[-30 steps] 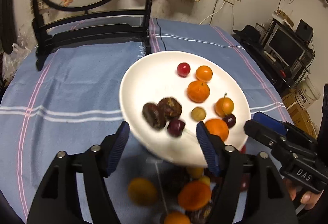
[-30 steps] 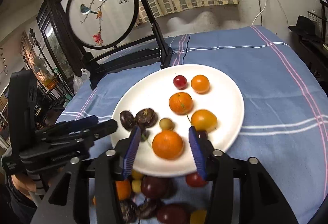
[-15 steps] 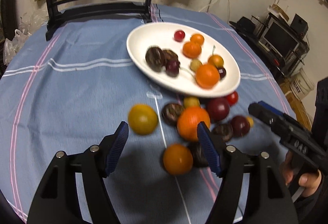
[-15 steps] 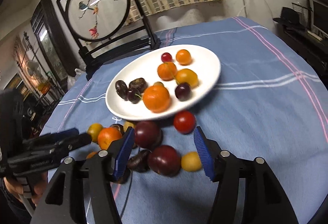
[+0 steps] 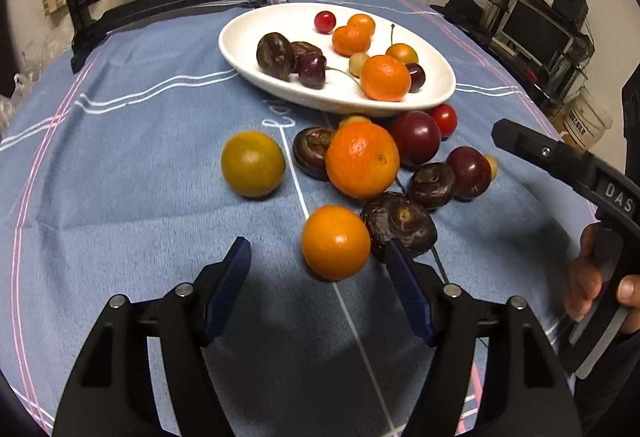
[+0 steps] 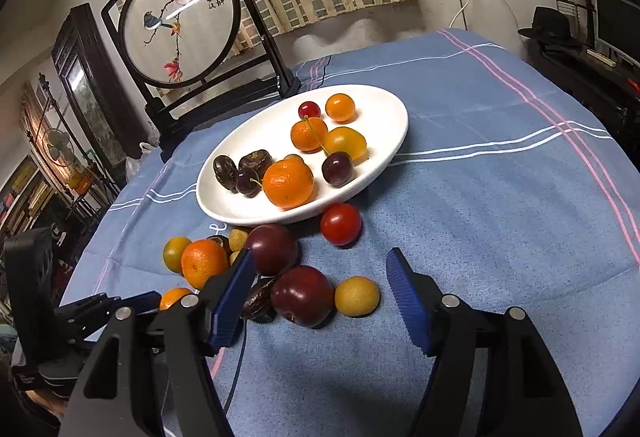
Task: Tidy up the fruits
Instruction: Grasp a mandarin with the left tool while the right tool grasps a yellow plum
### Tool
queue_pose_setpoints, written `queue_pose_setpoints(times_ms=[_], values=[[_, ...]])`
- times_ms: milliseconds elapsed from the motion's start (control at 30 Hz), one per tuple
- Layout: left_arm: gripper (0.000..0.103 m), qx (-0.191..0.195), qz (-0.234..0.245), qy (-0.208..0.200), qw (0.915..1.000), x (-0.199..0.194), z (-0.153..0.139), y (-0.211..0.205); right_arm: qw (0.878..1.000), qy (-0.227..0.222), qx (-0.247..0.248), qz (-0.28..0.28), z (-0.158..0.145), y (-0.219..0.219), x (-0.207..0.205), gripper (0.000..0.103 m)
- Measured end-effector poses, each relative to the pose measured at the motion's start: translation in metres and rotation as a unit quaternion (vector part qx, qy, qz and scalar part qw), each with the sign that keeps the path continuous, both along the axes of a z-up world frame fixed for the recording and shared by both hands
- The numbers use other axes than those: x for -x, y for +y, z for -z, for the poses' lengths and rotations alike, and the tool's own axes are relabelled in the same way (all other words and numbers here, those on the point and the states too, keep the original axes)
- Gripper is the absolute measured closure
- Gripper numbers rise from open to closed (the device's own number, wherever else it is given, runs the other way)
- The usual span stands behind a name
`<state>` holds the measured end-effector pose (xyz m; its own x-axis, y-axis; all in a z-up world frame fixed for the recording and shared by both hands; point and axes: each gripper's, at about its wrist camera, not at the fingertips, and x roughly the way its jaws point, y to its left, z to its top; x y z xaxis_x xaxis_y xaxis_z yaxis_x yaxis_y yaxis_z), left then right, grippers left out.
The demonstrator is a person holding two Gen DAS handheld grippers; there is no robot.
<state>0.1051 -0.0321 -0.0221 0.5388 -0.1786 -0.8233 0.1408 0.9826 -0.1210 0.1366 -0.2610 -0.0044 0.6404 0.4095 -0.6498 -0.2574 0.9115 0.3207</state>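
My left tool (image 5: 318, 289) gapes empty just short of the small, smooth, firm orange citrus fruit (image 5: 335, 241) on the blue-clothed worktop (image 5: 120, 173); it may roll, so I would pinch across its middle, while my right tool (image 6: 320, 291) is opening, empty.

A white oval plate (image 6: 224, 205) holds oranges, dark cherries, brown chestnuts and a red cherry. Just beside its near rim, loose fruit lies clustered on the bench: a large orange (image 5: 362, 159), 2 dark plums (image 6: 303, 295), a cherry tomato (image 6: 341, 224).
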Motion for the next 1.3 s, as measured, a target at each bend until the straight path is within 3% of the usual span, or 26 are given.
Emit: queue_pose_setpoints(times_ms=[100,167,200,567,867,1000,1167,1300], values=[[0.043,0.009,0.008,-0.003,0.9999,-0.005,0.001,0.000,1.000,0.000,-0.005,0.001,-0.001,-0.002,0.001,0.032],[0.066,0.026,0.026,-0.005,0.9993,-0.005,0.000,-0.001,1.000,-0.002,-0.007,0.001,-0.001,-0.003,0.002,0.032],[0.068,0.029,0.030,-0.004,0.9991,-0.004,0.000,-0.002,1.000,-0.002,-0.007,0.001,-0.002,-0.003,0.002,0.032],[0.069,0.035,0.023,-0.012,0.9990,0.015,-0.009,0.011,1.000,0.008,-0.005,-0.020,0.000,-0.003,0.009,0.032],[0.069,0.031,0.011,-0.012,0.9994,0.013,-0.006,0.020,0.988,0.057,0.138,-0.045,0.020,0.012,0.020,0.033],[0.069,0.028,0.013,-0.008,0.9995,0.010,-0.003,0.019,0.982,0.060,0.175,-0.038,0.024,0.013,0.008,0.046],[0.069,0.031,0.015,-0.005,0.9994,0.008,-0.001,0.020,0.978,0.049,0.201,-0.038,0.027,0.017,-0.009,0.051],[0.069,0.029,0.016,-0.005,0.9994,0.007,-0.001,0.019,0.979,0.036,0.196,-0.052,0.027,0.019,-0.017,0.068]])
